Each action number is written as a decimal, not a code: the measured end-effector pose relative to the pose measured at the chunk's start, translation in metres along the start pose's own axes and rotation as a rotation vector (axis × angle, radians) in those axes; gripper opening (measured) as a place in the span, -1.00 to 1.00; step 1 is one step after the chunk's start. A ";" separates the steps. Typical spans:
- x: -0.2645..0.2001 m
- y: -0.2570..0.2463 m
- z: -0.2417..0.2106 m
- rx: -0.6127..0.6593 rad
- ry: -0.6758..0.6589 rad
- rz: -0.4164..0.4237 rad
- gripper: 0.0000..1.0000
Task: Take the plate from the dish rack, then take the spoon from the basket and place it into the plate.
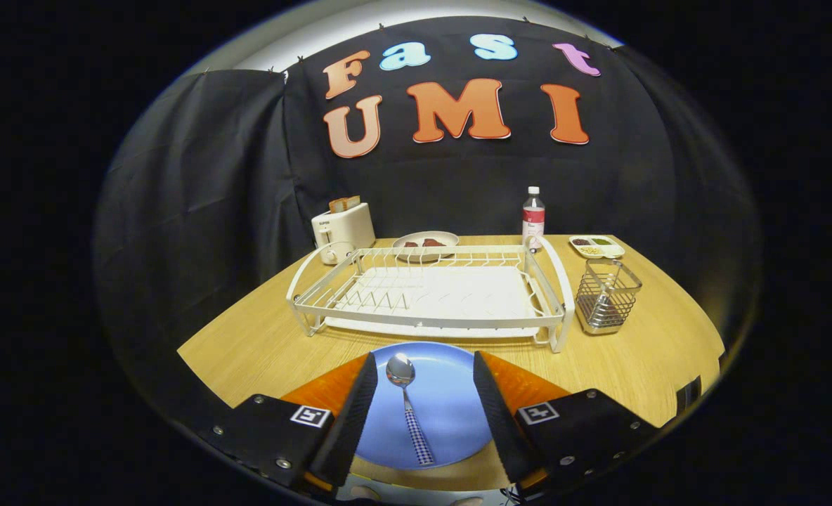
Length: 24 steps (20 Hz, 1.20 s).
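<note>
Gripper point(421, 404) fingers spread, holding nothing; spoon point(407, 404) lies on blue plate point(451, 407) between them; dish rack point(430, 292) beyond.

Gripper point(423, 400): held low, pointing forward and slightly down.
Fingers point(349, 414): 2, spread wide apart, pressing on nothing.
Jaws: wide gap, both sides even and level.
Contact: none; the fingers grip nothing.

Tool point(423, 404) black housings, screws, square markers

I see a blue plate point(444, 407), a silver spoon point(407, 404) with a blue-and-white checked handle, a white dish rack point(430, 292), a chrome wire basket point(606, 296), and a light wood-grain bench point(261, 344).
</note>
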<state>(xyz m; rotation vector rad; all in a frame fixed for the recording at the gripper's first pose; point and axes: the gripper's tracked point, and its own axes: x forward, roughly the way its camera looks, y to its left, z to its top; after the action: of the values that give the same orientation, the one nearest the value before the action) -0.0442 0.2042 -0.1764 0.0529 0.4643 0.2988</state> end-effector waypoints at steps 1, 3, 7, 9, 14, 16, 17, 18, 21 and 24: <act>-0.002 -0.006 0.008 0.003 -0.008 -0.008 0.79; -0.010 -0.022 0.027 -0.004 -0.030 -0.034 0.95; -0.025 -0.050 0.072 -0.016 -0.086 -0.085 0.95; -0.033 -0.067 0.098 -0.021 -0.116 -0.114 0.95; -0.054 -0.112 0.159 -0.043 -0.203 -0.190 0.95; -0.059 -0.128 0.176 -0.054 -0.228 -0.217 0.95; -0.061 -0.134 0.182 -0.052 -0.235 -0.226 0.95; -0.063 -0.141 0.187 -0.048 -0.241 -0.234 0.95; -0.063 -0.157 0.197 -0.035 -0.255 -0.257 0.95; -0.064 -0.171 0.200 -0.012 -0.260 -0.279 0.95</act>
<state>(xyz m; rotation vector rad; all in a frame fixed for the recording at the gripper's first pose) 0.0379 0.0255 0.0097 0.0148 0.2079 0.0189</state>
